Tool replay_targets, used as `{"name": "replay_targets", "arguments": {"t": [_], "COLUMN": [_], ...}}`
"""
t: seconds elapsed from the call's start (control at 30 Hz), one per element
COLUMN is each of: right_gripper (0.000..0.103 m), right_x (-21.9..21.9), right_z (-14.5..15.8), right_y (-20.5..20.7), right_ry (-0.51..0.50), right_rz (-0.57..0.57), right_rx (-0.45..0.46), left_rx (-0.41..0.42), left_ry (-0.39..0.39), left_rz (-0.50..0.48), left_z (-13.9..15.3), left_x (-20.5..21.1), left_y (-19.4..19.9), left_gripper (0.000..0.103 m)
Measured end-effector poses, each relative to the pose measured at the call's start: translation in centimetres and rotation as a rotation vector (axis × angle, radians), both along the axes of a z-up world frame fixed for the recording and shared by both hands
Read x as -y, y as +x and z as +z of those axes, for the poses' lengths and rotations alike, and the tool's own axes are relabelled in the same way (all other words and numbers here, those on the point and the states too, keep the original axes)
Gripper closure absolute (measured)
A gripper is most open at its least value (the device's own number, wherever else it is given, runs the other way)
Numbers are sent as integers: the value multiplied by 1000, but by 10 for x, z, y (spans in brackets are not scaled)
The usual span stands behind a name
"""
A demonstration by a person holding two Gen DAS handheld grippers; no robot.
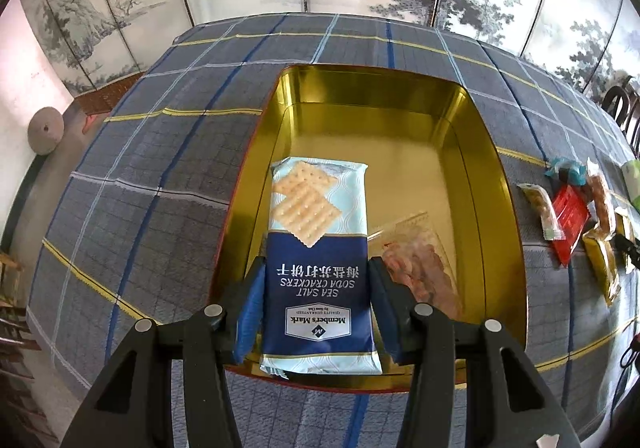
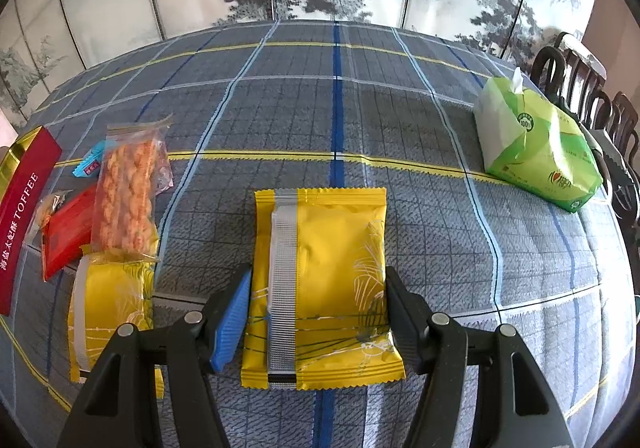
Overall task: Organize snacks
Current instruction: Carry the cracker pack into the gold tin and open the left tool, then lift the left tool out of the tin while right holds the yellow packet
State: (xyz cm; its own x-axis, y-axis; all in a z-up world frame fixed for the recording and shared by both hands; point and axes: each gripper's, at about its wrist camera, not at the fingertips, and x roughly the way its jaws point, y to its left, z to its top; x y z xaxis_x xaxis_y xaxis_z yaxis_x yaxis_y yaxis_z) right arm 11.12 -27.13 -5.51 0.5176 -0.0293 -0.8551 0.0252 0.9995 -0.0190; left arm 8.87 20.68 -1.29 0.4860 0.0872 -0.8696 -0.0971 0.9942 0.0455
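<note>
My left gripper [image 1: 317,268] is shut on a blue and white pack of sea salt soda crackers [image 1: 320,203], its blue pads pressing the pack's long sides. The pack hangs over the left part of an open gold tin [image 1: 380,73], where a clear bag of pinkish snacks [image 1: 420,260] lies to its right. The tin's red wall, marked TOFFEE [image 2: 20,215], shows at the left edge of the right wrist view. My right gripper [image 2: 318,274] is shut on a yellow packet [image 2: 332,248] with a silver seam, just above the checked tablecloth [image 2: 336,119].
Left of the right gripper lie a second yellow packet [image 2: 108,300], a bag of fried twists [image 2: 128,199], a red packet [image 2: 66,232] and a small blue candy [image 2: 90,163]. A green tissue pack [image 2: 536,151] sits far right, with dark chairs [image 2: 580,79] behind it. A painted screen backs the table.
</note>
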Motion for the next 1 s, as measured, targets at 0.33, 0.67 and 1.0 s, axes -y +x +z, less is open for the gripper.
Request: {"name": "replay_targets", "arguments": {"t": [0.33, 0.67, 1.0], "right_gripper": [40, 42, 42], "right_x": [-5, -12, -33], "right_z": [0, 0, 40], "right_y": [1, -5, -23], "right_ry": [-5, -18, -30], "right_rz": [-55, -114, -184], "right_rx": [-17, -9, 82], "left_rx": [5, 18, 117], "left_ry": [9, -36, -33], "left_rz": [-17, -11, 18], "left_z": [-1, 5, 35], "left_x": [3, 0, -10], "left_y": [-3, -9, -28], "left_gripper": [56, 49, 34]}}
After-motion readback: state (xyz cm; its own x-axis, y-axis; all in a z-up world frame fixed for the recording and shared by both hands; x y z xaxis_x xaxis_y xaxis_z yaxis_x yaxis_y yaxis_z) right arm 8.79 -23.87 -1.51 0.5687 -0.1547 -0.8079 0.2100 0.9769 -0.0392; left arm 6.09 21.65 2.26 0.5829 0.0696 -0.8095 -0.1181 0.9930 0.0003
